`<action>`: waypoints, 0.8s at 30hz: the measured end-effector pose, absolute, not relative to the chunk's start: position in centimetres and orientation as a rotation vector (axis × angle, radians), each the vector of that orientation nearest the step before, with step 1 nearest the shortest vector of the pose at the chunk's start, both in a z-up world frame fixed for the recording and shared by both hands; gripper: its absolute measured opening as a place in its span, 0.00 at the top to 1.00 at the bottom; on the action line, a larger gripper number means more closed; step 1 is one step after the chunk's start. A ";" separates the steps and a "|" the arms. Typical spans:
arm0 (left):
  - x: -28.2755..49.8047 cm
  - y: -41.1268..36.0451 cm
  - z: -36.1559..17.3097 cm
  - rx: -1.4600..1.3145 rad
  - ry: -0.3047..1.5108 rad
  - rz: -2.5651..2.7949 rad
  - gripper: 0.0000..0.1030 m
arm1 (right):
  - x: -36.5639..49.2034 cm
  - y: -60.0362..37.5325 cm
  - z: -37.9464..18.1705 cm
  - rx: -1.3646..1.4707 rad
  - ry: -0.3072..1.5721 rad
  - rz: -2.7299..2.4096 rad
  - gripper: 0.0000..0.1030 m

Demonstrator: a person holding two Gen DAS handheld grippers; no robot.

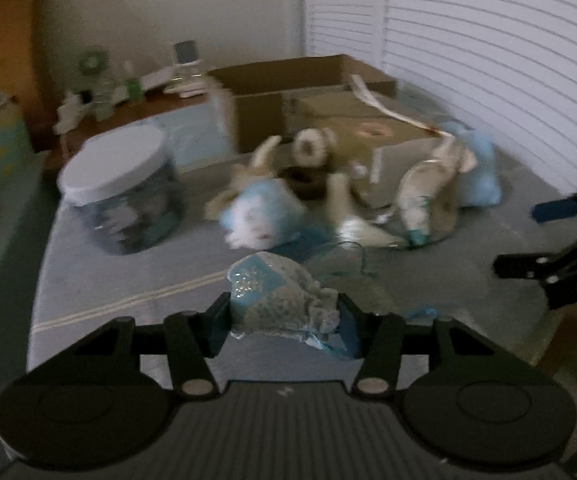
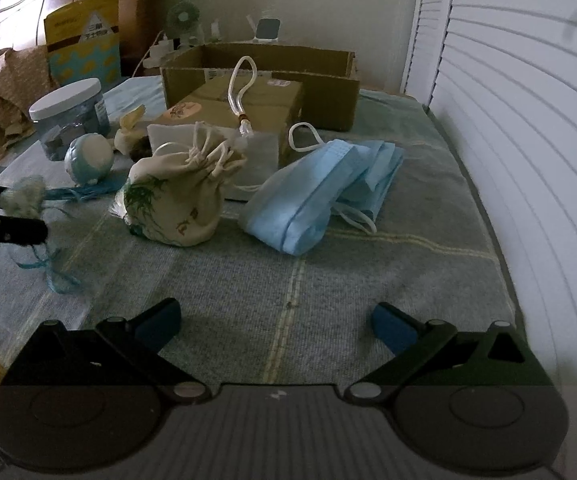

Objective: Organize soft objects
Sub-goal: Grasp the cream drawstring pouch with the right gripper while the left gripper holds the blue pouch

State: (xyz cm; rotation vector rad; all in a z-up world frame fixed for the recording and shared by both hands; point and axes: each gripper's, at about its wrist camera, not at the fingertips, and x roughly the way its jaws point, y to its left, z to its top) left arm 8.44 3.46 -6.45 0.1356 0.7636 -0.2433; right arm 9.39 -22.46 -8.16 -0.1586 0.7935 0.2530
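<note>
Left tongs [image 1: 284, 316] clamp one lacy blue pouch [image 1: 280, 296]; right tongs [image 2: 276, 326] gape empty; one cardboard box [image 2: 328, 92]

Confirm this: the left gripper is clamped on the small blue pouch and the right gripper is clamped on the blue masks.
Wrong about the right gripper: the right wrist view shows it open and empty, well short of the masks. The left gripper does clamp the pouch.

Home bedroom: blanket-covered bed [image 2: 328, 280], carved wooden headboard [image 2: 16, 8] at its far-left end, louvered closet doors [image 2: 528, 120] along its right.
</note>
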 end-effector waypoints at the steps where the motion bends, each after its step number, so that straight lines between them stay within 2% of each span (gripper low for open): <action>1: 8.5 3.8 -6.5 0.122 0.768 -0.235 0.46 | 9.4 -22.4 -8.1 -0.158 0.794 0.247 0.00; 8: 8.5 4.3 -7.1 0.098 0.758 -0.225 0.27 | 9.4 -20.7 -7.4 -0.213 0.781 0.280 0.00; 14: 8.3 4.5 -7.0 0.089 0.751 -0.231 0.25 | 9.9 -18.2 -6.3 -0.236 0.750 0.379 0.00; 24: 8.4 4.6 -7.0 0.084 0.762 -0.257 0.25 | 12.6 -15.7 -6.5 -0.235 0.749 0.429 0.06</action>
